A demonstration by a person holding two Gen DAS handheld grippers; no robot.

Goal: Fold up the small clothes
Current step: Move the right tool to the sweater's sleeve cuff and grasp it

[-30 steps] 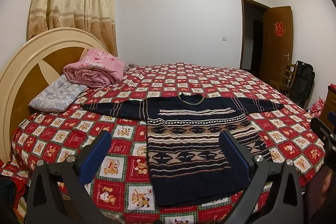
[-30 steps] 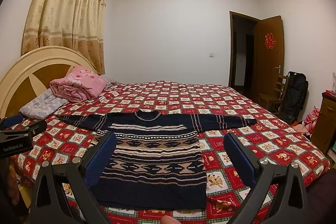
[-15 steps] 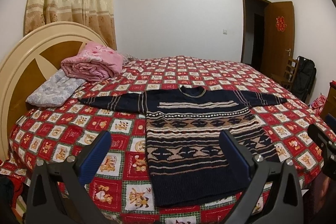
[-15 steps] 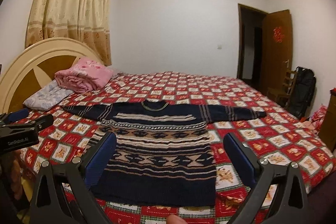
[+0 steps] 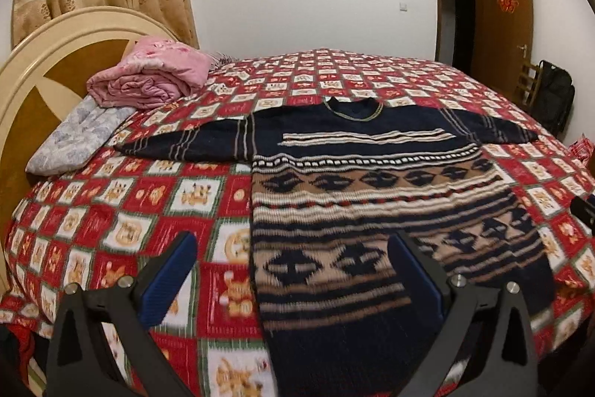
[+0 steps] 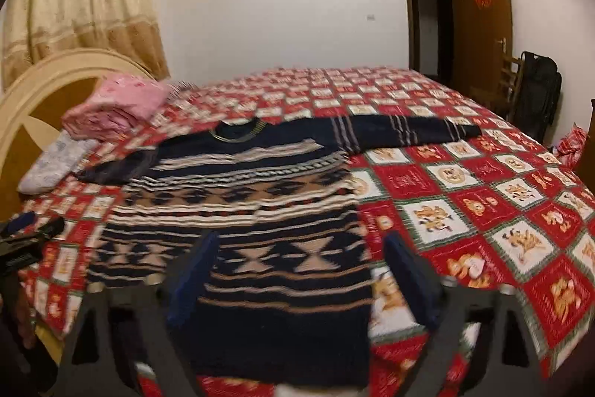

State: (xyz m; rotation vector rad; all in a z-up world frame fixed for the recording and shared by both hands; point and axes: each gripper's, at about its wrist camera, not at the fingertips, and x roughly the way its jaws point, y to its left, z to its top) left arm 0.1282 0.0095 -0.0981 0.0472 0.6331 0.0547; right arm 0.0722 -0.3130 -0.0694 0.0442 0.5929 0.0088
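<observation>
A dark navy patterned sweater (image 5: 357,203) (image 6: 241,222) lies flat on the red patchwork bedspread (image 5: 111,203), both sleeves spread out, hem toward me. My left gripper (image 5: 293,263) is open above the sweater's lower left edge, with only air between its blue pads. My right gripper (image 6: 297,266) hovers above the sweater's lower right part. Its jaws are closing but stand apart, and no cloth is pinched between them. The left gripper's tip (image 6: 26,233) shows at the left edge of the right wrist view.
A folded pink quilt (image 5: 152,77) and a pale pillow (image 5: 78,136) lie by the cream headboard (image 5: 44,43) at the left. A brown door (image 5: 502,13), a chair and a black bag (image 5: 554,99) stand at the far right. Curtains hang behind the headboard.
Both grippers have come down and forward toward the sweater's hem, which now looks larger. The right gripper's jaws have narrowed. The sweater has not moved.
</observation>
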